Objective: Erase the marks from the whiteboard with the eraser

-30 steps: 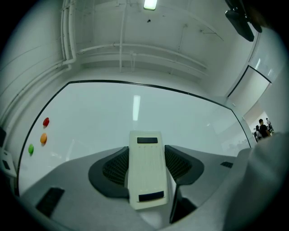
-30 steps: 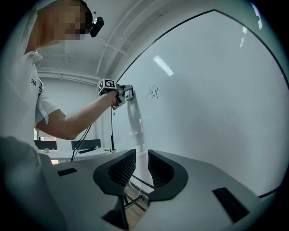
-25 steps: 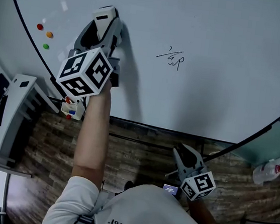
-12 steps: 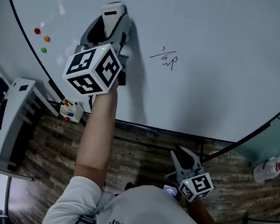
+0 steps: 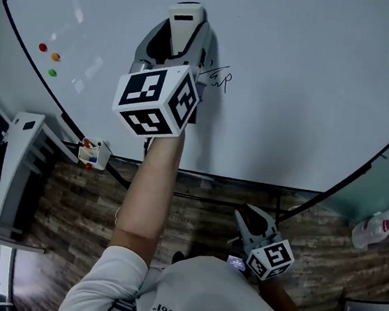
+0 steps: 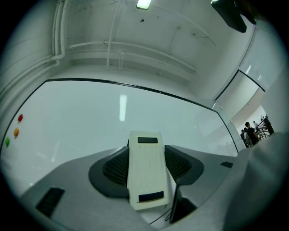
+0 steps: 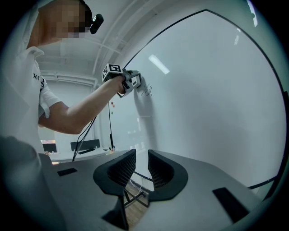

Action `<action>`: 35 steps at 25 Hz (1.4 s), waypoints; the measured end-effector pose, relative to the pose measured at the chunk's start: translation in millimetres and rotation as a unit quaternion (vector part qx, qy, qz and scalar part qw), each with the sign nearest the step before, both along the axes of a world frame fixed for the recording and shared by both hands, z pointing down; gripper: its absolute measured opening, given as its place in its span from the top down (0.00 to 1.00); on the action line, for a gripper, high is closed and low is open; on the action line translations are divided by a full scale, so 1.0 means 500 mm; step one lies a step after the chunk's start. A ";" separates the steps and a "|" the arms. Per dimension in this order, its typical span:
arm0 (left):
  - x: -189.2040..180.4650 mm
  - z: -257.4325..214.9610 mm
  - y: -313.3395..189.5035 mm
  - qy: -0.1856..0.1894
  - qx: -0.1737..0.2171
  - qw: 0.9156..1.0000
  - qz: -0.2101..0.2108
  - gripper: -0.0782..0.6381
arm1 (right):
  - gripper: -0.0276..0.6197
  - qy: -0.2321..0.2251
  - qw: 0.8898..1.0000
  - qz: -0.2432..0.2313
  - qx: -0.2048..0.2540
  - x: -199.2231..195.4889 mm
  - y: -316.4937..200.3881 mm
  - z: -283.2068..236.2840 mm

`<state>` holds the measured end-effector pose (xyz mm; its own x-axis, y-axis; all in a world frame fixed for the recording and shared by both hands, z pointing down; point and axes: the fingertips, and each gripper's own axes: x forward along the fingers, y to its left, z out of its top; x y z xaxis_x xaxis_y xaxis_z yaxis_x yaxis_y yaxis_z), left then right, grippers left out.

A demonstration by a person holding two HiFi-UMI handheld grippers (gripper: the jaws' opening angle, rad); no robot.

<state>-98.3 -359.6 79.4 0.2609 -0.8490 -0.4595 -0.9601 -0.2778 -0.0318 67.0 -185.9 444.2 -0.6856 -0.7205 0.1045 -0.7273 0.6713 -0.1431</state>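
Note:
The whiteboard [image 5: 310, 74] fills the upper head view. A small black scribble [image 5: 216, 78] sits on it near the middle. My left gripper [image 5: 183, 16] is shut on a white eraser [image 5: 182, 29] held against the board, and its right edge reaches the left end of the scribble. In the left gripper view the eraser [image 6: 144, 173] stands between the jaws, facing the board [image 6: 90, 117]. My right gripper [image 5: 253, 218] hangs low by the person's body, away from the board. Its jaws [image 7: 141, 158] stand a narrow gap apart with nothing between them. That view shows the left gripper [image 7: 134, 82] beside the scribble [image 7: 147, 91].
Red, orange and green magnets [image 5: 48, 56] dot the board's left part. A small box of markers [image 5: 93, 153] sits at the board's lower left edge. A white stand [image 5: 1, 184] is at the left, a plastic bottle [image 5: 383, 227] at the right, above wooden flooring [image 5: 201, 215].
My left gripper has slid right across the board with the eraser, from well left of the scribble to its left end. The right gripper has barely moved.

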 end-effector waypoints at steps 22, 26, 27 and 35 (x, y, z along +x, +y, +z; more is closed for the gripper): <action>0.267 0.026 0.018 -0.057 0.008 0.997 0.049 0.54 | 0.81 0.000 0.999 0.035 -0.016 0.105 0.035 0.027; 0.331 0.080 0.038 -0.082 -0.003 0.993 0.079 0.54 | 0.81 0.001 0.999 0.036 -0.018 0.100 0.042 0.027; 0.349 0.100 0.042 -0.088 -0.006 0.993 0.084 0.54 | 0.81 0.001 0.999 0.037 -0.020 0.100 0.044 0.029; 0.417 0.207 0.017 -0.117 -0.028 0.989 0.082 0.54 | 0.81 0.004 0.998 0.046 -0.033 0.103 0.043 0.047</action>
